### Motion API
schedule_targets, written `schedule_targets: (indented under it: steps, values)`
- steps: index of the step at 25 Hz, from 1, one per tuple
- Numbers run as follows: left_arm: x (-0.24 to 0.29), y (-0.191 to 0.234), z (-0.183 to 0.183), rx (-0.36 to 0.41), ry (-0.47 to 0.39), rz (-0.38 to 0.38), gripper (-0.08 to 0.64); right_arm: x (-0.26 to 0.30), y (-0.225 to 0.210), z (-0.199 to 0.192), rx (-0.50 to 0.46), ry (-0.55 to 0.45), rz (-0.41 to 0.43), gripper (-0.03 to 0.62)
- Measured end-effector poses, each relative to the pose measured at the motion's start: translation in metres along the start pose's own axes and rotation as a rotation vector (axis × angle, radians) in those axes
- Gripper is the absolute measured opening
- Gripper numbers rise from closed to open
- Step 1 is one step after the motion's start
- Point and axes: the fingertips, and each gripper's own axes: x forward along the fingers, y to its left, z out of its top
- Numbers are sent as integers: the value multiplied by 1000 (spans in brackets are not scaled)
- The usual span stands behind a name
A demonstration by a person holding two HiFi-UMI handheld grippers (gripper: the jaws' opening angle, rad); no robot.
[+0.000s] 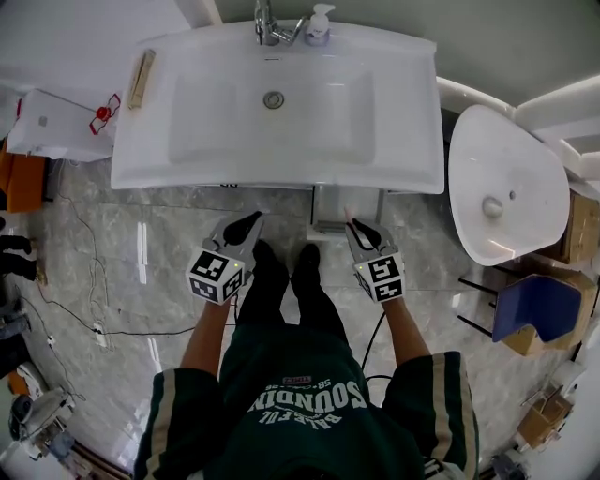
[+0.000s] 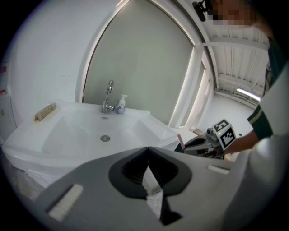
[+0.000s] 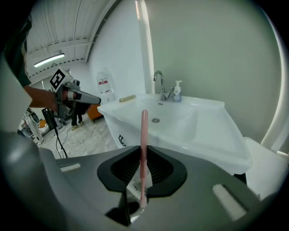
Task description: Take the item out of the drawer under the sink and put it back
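A thin pink stick (image 3: 144,135) stands upright between the jaws of my right gripper (image 3: 143,146), which is shut on it. In the head view the pink stick (image 1: 348,217) pokes up from my right gripper (image 1: 356,227), held at waist height just in front of the white sink (image 1: 281,178). My left gripper (image 1: 251,221) hovers level with it on the left, jaws shut and holding nothing (image 2: 147,148). Under the sink's front edge a grey-white cabinet part (image 1: 328,211) shows; I cannot tell whether a drawer is open.
A faucet (image 1: 267,26) and soap bottle (image 1: 319,24) stand at the sink's back, and a wooden piece (image 1: 141,79) lies on its left rim. A loose white basin (image 1: 506,183) and blue chair (image 1: 534,305) are right; a white box (image 1: 56,122) and floor cables (image 1: 94,328) are left.
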Motion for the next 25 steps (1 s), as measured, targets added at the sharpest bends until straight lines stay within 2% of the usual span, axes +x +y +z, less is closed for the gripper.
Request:
schedule_targets:
  steps: [5, 8, 14, 19, 25]
  values:
    - [-4, 13, -14, -16, 27, 24, 51, 40, -3, -38, -82, 114, 40, 52]
    - [-3, 14, -19, -28, 16, 13, 51, 67, -9, -66, -128, 188, 65, 51]
    - [-8, 15, -34, -49, 7, 4, 51, 117, -23, -110, -260, 324, 55, 52]
    - [-16, 23, -52, -61, 35, 38, 51, 150, -34, -148, -323, 412, 42, 51]
    - [-23, 42, -66, -73, 46, 89, 51, 184, -57, -182, -335, 502, 9, 52]
